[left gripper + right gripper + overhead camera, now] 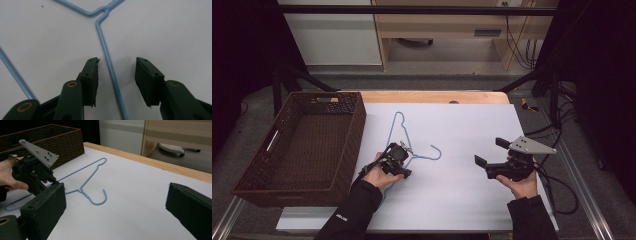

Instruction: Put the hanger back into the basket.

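The white-covered tabletop (462,190) carried a dark brown woven basket (307,145) at its left; beside it lay a thin light-blue wire coat hanger (398,131), flat, hook toward the middle; it looked light, springy and slippery, best pinched on a straight run near the neck; the left hand-held gripper (116,75) straddled that wire, jaws apart and not yet pressing; the right hand-held gripper (112,215) waited well apart, wide open.

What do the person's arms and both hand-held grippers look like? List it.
Left hand-held gripper: black body. Right hand-held gripper: black, topped by a grey three-cornered plate, black cables trailing. Dark flat jaws with brass-coloured rivets. Black sleeves, small white logo on the left.
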`<state>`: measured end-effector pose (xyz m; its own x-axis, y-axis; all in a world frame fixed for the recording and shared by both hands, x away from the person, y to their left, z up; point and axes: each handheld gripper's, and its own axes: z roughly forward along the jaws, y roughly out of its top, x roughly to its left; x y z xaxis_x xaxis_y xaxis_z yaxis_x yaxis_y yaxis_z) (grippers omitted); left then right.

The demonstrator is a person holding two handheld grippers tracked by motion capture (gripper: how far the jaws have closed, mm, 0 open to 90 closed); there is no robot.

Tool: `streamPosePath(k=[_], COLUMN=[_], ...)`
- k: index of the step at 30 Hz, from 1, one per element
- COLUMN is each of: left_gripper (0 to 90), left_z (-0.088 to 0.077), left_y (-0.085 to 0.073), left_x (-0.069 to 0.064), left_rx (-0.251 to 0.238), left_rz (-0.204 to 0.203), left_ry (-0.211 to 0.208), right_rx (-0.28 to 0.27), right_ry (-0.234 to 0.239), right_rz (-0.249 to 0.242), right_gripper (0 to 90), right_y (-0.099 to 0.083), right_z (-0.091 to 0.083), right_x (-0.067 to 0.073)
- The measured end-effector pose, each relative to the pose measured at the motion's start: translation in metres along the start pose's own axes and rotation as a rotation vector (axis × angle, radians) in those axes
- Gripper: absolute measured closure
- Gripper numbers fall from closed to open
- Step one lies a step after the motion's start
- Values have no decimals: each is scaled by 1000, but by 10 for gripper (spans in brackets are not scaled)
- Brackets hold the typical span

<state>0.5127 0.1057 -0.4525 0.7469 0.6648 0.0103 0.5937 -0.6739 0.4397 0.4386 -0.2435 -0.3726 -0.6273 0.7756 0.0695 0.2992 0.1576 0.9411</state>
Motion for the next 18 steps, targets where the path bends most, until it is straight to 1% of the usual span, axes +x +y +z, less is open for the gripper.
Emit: streamPosePath(k=[2,4,8,9,10,11,13,18], left_gripper=[601,618,670,688,725,740,750,770], left_z=[0,0,-1,-1,-1,-1,-1,0], left_y=[0,0,0,0,1,1,1,3], left_x=[-1,-1,0,1,2,2,3,2], left_rx=[0,1,6,7,14,14,17,34], left_rz=[0,-5,-27,-36,-48,-48,-57,-63], left_ry=[0,0,1,0,0,0,0,8], right_rx=[-1,-1,4,4,5,5,7,9], right_ry=[0,0,1,0,2,2,3,3], right_rz=[-1,-1,-4,-3,-7,-7,-6,-3], right_gripper=[34,34,34,33,34,34,33,33], right_y=[0,0,0,0,0,0,0,-1], right_z=[0,0,0,0,0,0,0,2], right_x=[0,0,0,0,0,0,0,0])
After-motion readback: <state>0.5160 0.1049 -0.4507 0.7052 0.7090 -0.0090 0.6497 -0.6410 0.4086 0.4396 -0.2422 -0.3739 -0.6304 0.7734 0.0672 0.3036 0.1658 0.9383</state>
